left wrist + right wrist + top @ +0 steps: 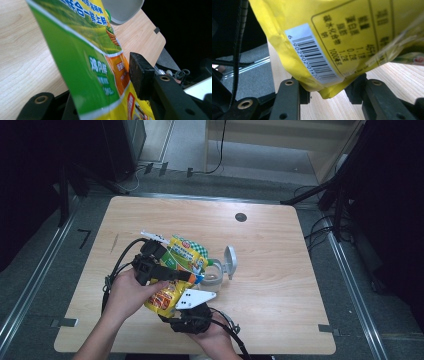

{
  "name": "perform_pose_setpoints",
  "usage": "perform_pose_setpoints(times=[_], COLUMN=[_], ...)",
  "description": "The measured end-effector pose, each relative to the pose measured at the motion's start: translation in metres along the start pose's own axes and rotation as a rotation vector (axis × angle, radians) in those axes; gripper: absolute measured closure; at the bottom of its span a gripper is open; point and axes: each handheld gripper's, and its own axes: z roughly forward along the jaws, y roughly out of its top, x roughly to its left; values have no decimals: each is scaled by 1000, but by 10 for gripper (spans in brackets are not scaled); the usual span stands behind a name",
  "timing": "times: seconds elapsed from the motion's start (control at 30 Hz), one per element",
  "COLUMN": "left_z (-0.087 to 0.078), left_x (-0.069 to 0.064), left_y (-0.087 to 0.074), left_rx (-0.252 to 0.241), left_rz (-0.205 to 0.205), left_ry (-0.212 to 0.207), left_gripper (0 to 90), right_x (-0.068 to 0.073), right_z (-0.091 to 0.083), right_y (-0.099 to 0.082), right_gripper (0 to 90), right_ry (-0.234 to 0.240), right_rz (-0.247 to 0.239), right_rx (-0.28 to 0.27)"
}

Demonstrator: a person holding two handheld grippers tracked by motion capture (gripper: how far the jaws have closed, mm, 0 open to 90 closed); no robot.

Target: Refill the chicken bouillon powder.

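A green, orange and yellow snack bag [182,257] is held above the table, upright and slightly tilted. My right gripper [328,91] comes from below and is shut on the bag's [324,45] bottom corner, next to the barcode; both pads press on it. My left gripper [100,85] reaches in from the left at mid-height, and the bag [82,57] passes between its jaws. Its right pad [140,75] sits at the bag's edge, while the left jaw stands apart, partly hidden by the bag. In the high view the left gripper [190,276] lies across the bag's front.
A clear jar [214,272] with its grey hinged lid [230,262] flipped open stands just right of the bag on the wooden table [270,285]. A dark round hole [241,217] is near the far edge. Cables trail toward the table's near edge.
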Motion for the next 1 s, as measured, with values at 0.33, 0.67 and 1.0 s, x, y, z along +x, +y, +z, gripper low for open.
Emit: perform_pose_setpoints(times=[0.33,0.67,1.0], left_z=[12,22,19], left_x=[2,-1,-1], left_y=[5,15,30], left_rx=[31,91,101], left_rz=[-47,-70,-110], left_ry=[4,30,28], left_gripper=[635,721,715], right_x=[-3,-2,-3], right_z=[1,5,5], right_y=[3,7,19], right_gripper=[606,538,530], right_ry=[-7,8,-21], right_rz=[25,-14,-74], right_rx=[5,37,65])
